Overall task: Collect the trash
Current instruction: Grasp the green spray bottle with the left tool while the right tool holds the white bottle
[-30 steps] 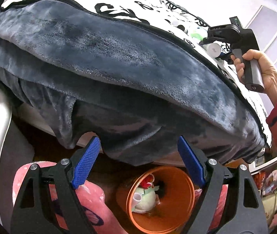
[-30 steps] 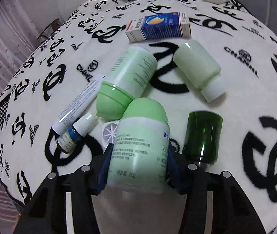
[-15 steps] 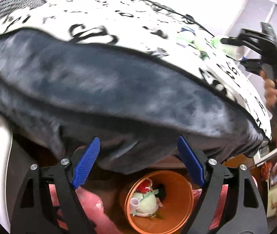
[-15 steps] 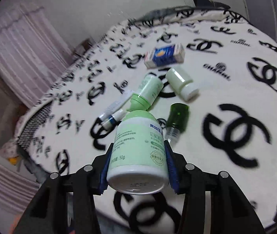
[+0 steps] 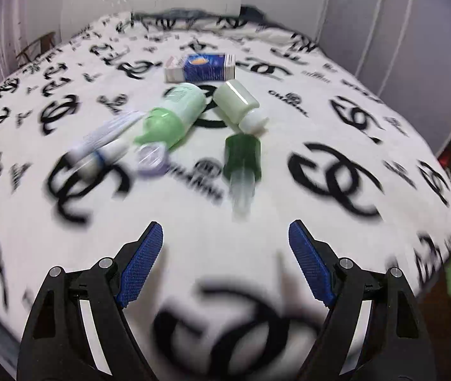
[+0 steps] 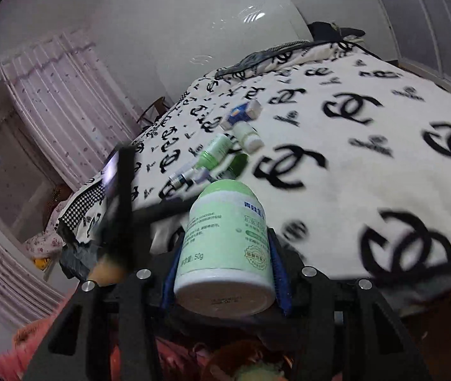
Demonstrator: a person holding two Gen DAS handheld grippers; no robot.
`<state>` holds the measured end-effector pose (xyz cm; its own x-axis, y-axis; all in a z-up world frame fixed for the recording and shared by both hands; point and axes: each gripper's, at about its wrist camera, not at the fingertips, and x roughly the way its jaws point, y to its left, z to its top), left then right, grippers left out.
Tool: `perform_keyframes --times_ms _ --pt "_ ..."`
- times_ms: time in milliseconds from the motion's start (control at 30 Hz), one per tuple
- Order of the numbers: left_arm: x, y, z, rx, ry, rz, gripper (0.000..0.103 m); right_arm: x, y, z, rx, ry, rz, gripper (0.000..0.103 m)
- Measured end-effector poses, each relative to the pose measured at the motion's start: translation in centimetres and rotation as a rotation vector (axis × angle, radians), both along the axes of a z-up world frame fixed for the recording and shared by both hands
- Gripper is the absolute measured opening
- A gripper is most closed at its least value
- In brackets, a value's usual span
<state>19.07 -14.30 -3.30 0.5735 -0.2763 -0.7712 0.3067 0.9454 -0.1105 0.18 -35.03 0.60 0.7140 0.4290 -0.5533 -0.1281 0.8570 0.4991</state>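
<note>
**Grip risk on the carried bottle**

Bottle (image 6: 225,247), pale green with a white base, sits clenched between the pads of the right gripper (image 6: 225,273), out past the near edge of the bed (image 6: 384,165). It is held low on its smooth wall, so a fast swing could let it slip and fall short of wherever the trash goes. The left gripper (image 5: 225,254) hangs released and empty over the bed's near edge. Farther in, the dark green bottle (image 5: 242,158), light green bottles (image 5: 174,111) and blue box (image 5: 203,68) lie touching; a careless reach could scatter them.
</note>
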Motion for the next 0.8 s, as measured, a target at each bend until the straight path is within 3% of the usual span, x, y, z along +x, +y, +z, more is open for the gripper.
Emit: perform_keyframes --times_ms 167,233,400,633,800 --pt "5.9 -3.2 -1.3 0.064 0.048 0.030 0.077 -1.6 -1.9 -1.6 -0.002 0.007 0.010 0.047" --pt "7.1 -3.7 -1.8 0.057 0.083 0.024 0.056 -1.8 -2.4 -2.0 0.006 0.010 0.018 0.047" --pt "7.9 -3.7 -2.7 0.020 0.105 0.045 0.039 -1.9 -3.3 -2.5 0.030 0.003 0.017 0.047" --pt "6.2 -1.5 -1.8 -0.076 0.105 0.025 0.037 -2.4 -2.4 -2.4 0.028 0.001 0.029 0.047" --pt "2.2 1.3 0.3 -0.150 0.061 -0.016 0.037 -3.4 -1.0 -1.9 0.015 -0.007 0.041 0.047"
